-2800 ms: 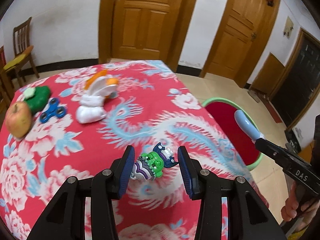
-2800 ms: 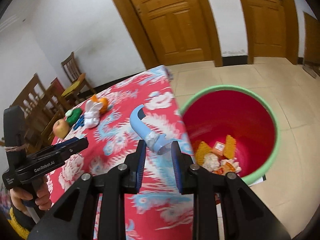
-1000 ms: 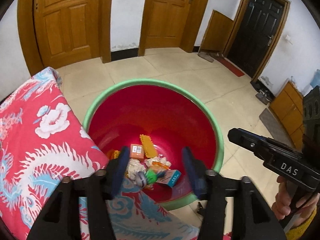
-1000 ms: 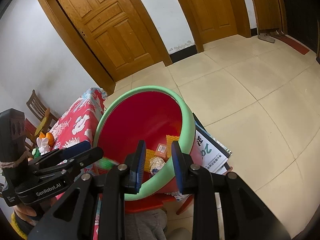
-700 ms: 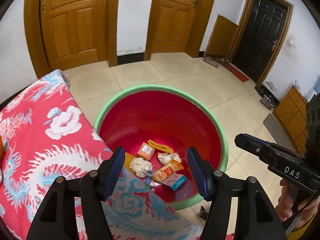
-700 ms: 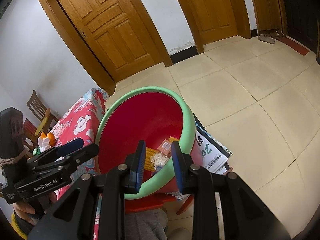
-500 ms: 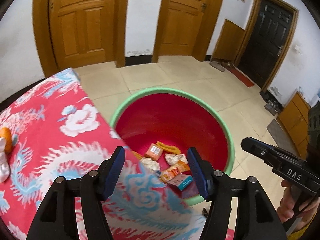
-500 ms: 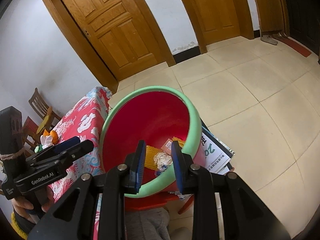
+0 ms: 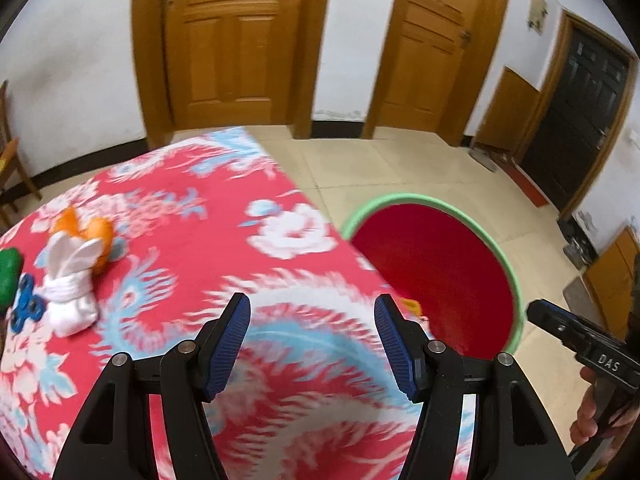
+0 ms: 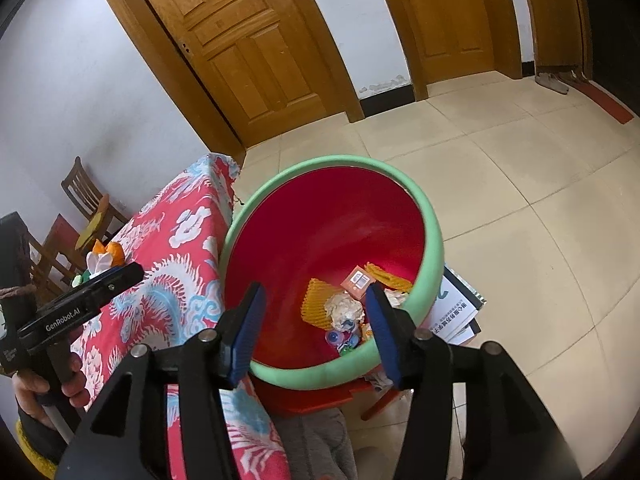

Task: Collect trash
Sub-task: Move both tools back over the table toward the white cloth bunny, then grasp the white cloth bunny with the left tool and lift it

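A: Right wrist view, item one: right gripper, black frame, ribbed blue pads, poised over the bin. Its jaws had just been opening and stood apart, nothing between them.

B: The bin itself?

A: Round plastic tub, glossy red wall, thick pale-green rim, standing just beside the table edge. On its floor lay the trash: crumpled white paper wads, a corrugated yellow piece, a small flat orange carton, and a bluish rounded piece nearest the near rim.

B: Item two?

A: Left gripper, same build, jaws wide apart and empty, above the table's red cloth printed with white flowers and blue swirls; that view was blurred.

B: Anything left on the cloth?

A: Far from the bin, at the cloth's opposite side: a soft white-and-orange toy, a blue three-lobed spinner touching it, and a green object cut off by the frame.

B: Beyond the bin?

A: Printed papers lay on the tiled floor against its far side.
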{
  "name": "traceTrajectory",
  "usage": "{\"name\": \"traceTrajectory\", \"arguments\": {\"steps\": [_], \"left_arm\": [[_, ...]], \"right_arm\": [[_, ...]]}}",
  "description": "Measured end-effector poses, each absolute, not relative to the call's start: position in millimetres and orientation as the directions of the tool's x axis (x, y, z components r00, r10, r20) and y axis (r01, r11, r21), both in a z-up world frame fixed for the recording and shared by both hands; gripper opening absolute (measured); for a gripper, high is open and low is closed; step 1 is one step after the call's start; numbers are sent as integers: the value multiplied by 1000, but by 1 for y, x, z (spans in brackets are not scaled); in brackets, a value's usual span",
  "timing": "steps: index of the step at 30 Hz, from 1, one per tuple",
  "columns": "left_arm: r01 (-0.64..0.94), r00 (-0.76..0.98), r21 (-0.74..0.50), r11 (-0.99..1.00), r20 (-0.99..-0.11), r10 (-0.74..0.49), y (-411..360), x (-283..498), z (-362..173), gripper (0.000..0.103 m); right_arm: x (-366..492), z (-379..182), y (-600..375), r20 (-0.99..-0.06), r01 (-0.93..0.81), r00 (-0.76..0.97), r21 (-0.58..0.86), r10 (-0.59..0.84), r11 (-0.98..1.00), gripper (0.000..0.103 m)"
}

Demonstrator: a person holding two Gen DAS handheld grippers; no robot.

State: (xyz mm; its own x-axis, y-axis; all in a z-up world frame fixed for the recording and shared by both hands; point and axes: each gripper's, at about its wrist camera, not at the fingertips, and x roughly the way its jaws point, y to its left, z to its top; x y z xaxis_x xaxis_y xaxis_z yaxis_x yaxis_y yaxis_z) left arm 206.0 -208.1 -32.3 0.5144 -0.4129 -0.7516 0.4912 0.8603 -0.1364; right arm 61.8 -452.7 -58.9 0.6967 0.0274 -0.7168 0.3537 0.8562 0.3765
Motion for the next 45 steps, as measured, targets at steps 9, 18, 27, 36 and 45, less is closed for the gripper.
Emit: {"name": "traceTrajectory", "arguments": {"steps": [9, 18, 27, 36, 45], "left_arm": [[369, 579, -115, 922, -748, -325, -149, 225, -29, 66], [273, 612, -86, 958, -753, -242, -102, 248, -33, 66], [182, 619, -81, 980, -765, -179, -72, 273, -48, 66], [161, 581, -108, 981, -793, -183, -63, 286, -68, 66], [169, 583, -206, 964, -768, -266, -51, 282, -70, 42]], "right_arm": [[73, -56, -436, -721, 337, 691, 369, 38, 866, 61], [82, -54, -425, -731, 329, 682, 354, 39, 875, 61], [93, -53, -412, -745, 319, 666, 338, 44, 885, 61], [107, -48, -395, -751, 290, 658, 318, 53, 903, 61], [121, -44, -374, -754, 243, 651, 310, 82, 919, 61]]}}
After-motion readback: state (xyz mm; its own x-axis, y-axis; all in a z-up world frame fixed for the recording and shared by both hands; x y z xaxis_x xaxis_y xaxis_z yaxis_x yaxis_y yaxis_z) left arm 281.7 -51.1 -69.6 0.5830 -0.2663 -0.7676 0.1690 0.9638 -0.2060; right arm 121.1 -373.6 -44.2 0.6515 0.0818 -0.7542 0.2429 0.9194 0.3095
